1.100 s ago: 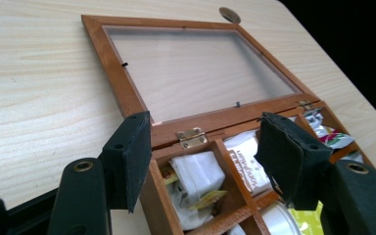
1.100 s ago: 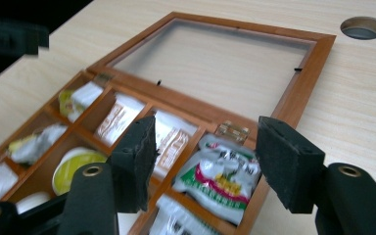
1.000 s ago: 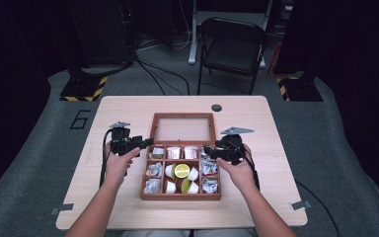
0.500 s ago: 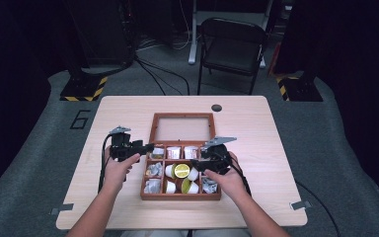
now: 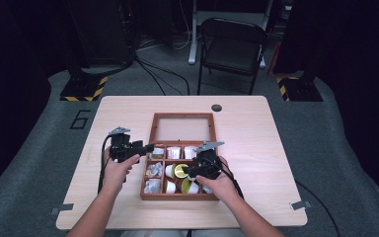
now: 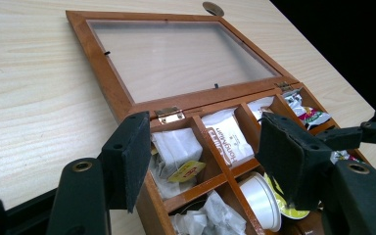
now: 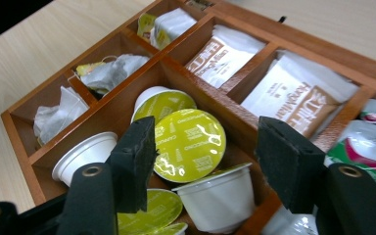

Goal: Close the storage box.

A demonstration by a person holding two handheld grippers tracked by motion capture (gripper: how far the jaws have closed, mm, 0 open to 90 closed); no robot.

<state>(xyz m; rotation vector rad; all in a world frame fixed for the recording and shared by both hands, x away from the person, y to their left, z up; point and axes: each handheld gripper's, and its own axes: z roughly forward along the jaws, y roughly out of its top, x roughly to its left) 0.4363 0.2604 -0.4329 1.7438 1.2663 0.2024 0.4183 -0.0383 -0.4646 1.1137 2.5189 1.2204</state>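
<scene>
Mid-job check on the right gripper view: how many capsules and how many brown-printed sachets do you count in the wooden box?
White plastic capsules with yellow-green foil lids: 5 in plain sight
White paper sachets with brown print: 2
Total: 7

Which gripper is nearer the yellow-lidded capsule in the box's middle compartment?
Right. The right gripper hangs right over the yellow-lidded capsule, jaws open around it. The left gripper sits at the wooden box's far-left corner, away from it.
</scene>
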